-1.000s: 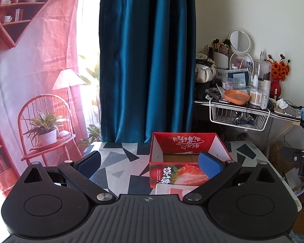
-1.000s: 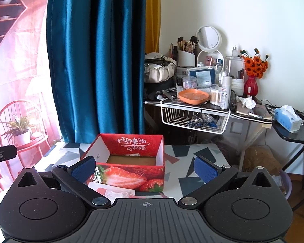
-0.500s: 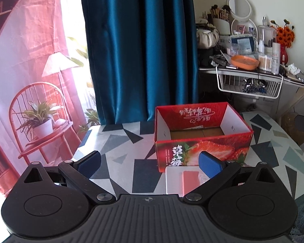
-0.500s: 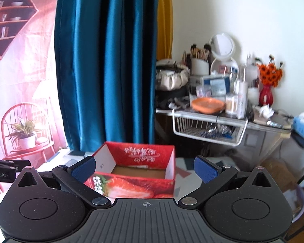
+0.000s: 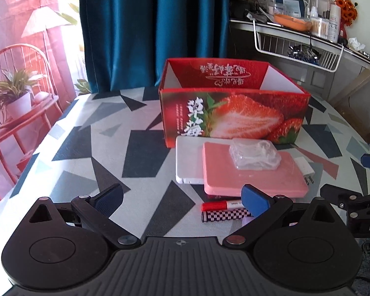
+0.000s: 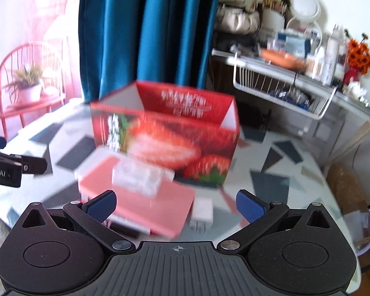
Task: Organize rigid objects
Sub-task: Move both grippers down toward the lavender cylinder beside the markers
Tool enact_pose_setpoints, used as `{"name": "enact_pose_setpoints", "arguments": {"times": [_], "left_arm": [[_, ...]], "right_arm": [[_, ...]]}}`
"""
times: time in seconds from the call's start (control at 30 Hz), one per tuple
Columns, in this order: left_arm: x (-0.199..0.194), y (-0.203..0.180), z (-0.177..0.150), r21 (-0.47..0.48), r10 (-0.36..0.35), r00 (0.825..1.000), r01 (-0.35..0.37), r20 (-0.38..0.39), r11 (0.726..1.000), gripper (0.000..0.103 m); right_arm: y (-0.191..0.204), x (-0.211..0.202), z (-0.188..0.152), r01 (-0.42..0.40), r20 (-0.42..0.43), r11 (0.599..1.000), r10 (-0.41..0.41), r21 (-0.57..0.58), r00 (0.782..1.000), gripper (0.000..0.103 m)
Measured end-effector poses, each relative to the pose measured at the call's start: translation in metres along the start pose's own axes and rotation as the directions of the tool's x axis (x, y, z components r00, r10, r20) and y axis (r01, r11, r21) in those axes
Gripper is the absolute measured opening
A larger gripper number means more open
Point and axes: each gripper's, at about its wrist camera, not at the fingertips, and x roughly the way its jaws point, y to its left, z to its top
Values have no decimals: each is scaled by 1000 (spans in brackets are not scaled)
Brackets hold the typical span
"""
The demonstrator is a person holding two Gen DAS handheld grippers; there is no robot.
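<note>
One second back, only the box and a sliver of the pile in sight. Now tipped down and drawn closer on both sides, with the whole pile exposed. Right wrist view smeared by motion, so likely moving in fast.

Largest first:
- Patterned table (image 5: 86, 162), carrying everything.
- Strawberry box (image 5: 234, 113), open-topped, towards the far side of the table. Floor hidden from this angle; bare cardboard when seen a second ago.
- Pink flat case (image 5: 234, 177), just in front of the box, lying partly over a white flat case (image 5: 187, 162).
- Clear plastic packet (image 5: 254, 155), resting on the pink one.
- White charger plug (image 5: 305, 170), touching the pink case's right edge.
- Checkered tube (image 5: 224, 215) and red marker (image 5: 217, 205), side by side, nearest the camera.

Left gripper (image 5: 182, 199): pads spread wide, nothing between them, poised over the marker and tube, right pad overlapping their ends in view.
Right gripper (image 6: 176, 206): also spread wide and empty, aimed at the near edge of the pink case and the plug.

Judged from this: nothing packed yet, approach under way, first pick probably one of the small near items.
</note>
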Motion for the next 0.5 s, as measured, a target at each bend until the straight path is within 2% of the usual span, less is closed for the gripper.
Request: {"name": "enact_pose_setpoints", "arguments": {"times": [0.1,0.23,0.33,0.43,0.5], "left_arm": [[12,-3,-8,4,-9,999,9,-48,1000,102],[28,-9,-15,18,-35,994,37,-106,999,100],[37,-12,-20,24,-54,989,58,-140,998,96],[43,-14,-22,23,-58,984,63,-168,998,86],[46,-14,-24,20,-64,981,69,-184,997,86]], "right_arm": [[-3,19,-17,-20,-92,999,24,42,995,103],[-4,33,-35,-15,-127,1000,16,13,992,103],[-8,42,-41,-53,-169,998,58,39,984,102],[-9,49,-45,-90,-196,995,98,52,976,102],[-7,51,-47,-112,-208,993,118,42,971,100]]}}
